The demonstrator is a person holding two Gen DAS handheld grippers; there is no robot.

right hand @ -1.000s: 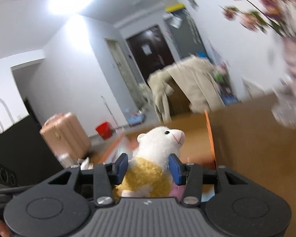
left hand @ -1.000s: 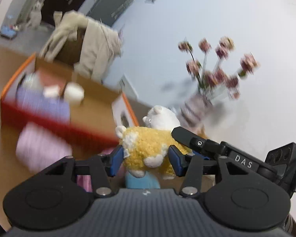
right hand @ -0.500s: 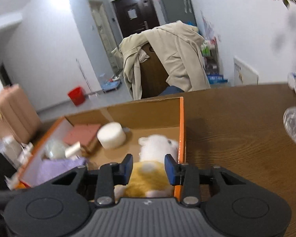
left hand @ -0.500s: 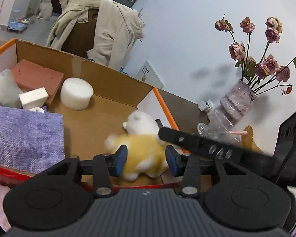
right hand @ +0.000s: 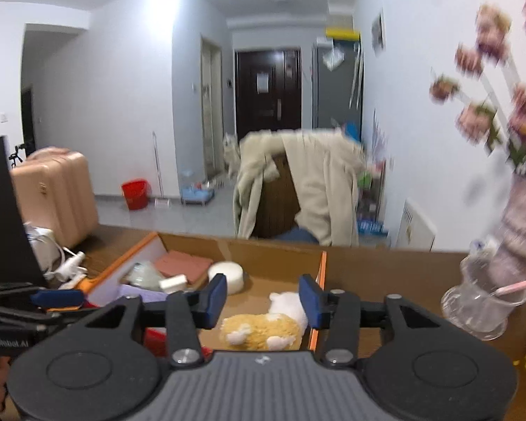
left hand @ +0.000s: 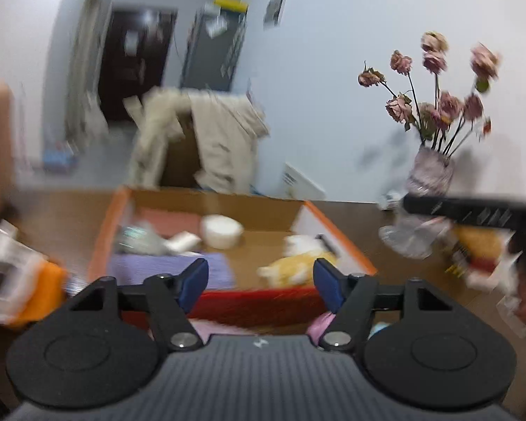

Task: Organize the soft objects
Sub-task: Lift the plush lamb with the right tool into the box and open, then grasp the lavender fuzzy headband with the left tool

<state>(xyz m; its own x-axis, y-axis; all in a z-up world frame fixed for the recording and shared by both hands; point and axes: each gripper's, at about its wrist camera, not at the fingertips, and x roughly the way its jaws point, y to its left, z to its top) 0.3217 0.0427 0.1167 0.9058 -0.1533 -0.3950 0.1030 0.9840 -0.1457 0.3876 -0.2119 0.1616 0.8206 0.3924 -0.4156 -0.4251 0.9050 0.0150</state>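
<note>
Both tools opening, empty: left tool (left hand: 261, 282), right tool (right hand: 262, 297); plush toy (right hand: 263, 326) in box (right hand: 280, 249) (left view blurred).

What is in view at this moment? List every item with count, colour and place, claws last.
Cardboard box: one, brown with orange rim, on the table.
Plush toy: one, yellow and white, lying in the box's right corner.
Round foam: one, white, in the box.
Brick-like block: one, reddish, box rear.
Cloth: one, purple, box left.
Vase of flowers: one, pinkish, table right.
Clear cup: one, beside the vase.
Coat: one, beige, draped over a chair.
Suitcase: one, pink, floor left.
Bucket: one, red, floor.
Left claw: opening, nothing between.
Right claw: opening, above the toy.
</note>
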